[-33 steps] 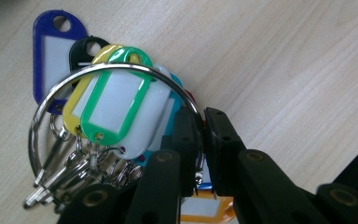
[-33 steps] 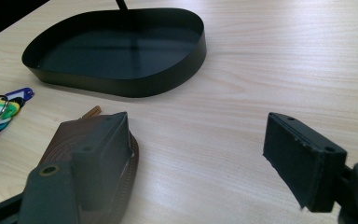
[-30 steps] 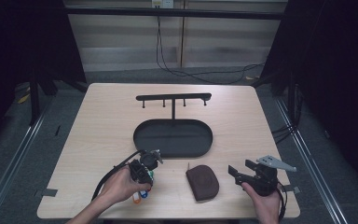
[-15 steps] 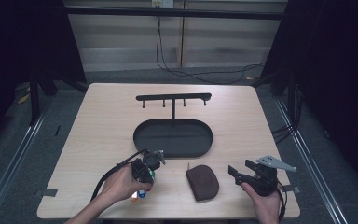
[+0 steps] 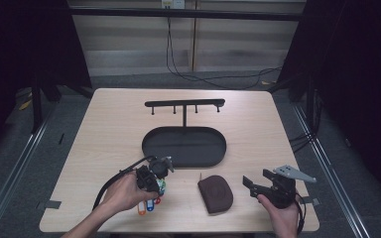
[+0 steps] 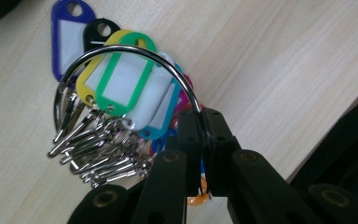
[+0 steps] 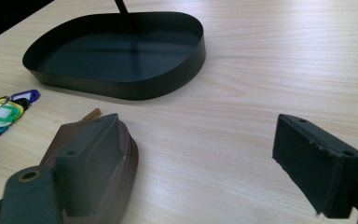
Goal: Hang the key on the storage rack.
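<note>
The left gripper [image 6: 204,135] pinches the stiff, slippery key ring [image 6: 135,51], a sound hold since its light tags [image 6: 121,84] dangle loosely, while the right gripper [image 7: 205,154], whose jaws have just been opening, gapes empty.

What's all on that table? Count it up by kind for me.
Key bunch: 1
Brown pouch: 1
Black tray: 1
Hook rack: 1
Grippers, left and right: 2
Total: 6
</note>
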Demonstrator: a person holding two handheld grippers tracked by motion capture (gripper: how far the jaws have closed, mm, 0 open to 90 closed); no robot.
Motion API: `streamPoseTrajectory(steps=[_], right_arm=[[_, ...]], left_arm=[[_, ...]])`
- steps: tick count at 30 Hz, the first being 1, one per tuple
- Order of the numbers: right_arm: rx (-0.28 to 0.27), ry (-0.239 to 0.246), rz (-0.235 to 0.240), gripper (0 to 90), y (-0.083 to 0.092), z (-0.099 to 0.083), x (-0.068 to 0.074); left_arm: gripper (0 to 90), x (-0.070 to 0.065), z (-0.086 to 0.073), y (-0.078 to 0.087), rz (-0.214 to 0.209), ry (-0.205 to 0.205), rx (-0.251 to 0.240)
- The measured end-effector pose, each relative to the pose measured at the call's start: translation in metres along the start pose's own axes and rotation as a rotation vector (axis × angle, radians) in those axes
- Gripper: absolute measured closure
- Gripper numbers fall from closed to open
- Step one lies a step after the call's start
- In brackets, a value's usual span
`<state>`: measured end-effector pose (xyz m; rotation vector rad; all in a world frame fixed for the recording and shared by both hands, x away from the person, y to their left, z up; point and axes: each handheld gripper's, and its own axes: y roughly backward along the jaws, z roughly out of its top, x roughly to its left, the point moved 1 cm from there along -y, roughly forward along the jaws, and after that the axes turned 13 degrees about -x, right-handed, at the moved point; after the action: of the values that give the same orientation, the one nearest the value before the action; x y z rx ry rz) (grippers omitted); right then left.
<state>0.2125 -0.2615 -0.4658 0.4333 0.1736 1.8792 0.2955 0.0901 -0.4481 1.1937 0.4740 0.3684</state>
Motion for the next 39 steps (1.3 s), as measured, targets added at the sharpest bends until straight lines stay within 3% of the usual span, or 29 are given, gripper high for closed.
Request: streamPoseTrajectory(steps=[8, 9, 17, 24, 30, 39], right_arm=[[-0.002, 0.007, 0.016, 14.2, 0.000, 0.000, 0.001], [-0.003, 0.006, 0.015, 14.2, 0.000, 0.001, 0.001], [-0.006, 0.006, 0.018, 14.3, 0.000, 0.001, 0.001], [-0.010, 0.008, 0.019, 14.4, 0.002, 0.001, 0.001], [-0.007, 0.006, 0.023, 14.4, 0.001, 0.001, 0.001], [-0.004, -0.006, 0.023, 14.5, 0.000, 0.001, 0.001]], left_arm=[[87.5, 0.006, 0.000, 0.022, -0.001, 0.017, -0.047], [87.6, 0.008, 0.001, 0.025, -0.002, 0.002, -0.041], [87.9, 0.013, 0.003, 0.045, 0.033, 0.013, -0.046], [88.1, 0.019, 0.010, 0.068, 0.037, -0.017, -0.048], [88.2, 0.018, 0.014, 0.085, 0.046, -0.021, -0.073], [88.3, 0.018, 0.024, 0.104, 0.053, -0.028, -0.067]])
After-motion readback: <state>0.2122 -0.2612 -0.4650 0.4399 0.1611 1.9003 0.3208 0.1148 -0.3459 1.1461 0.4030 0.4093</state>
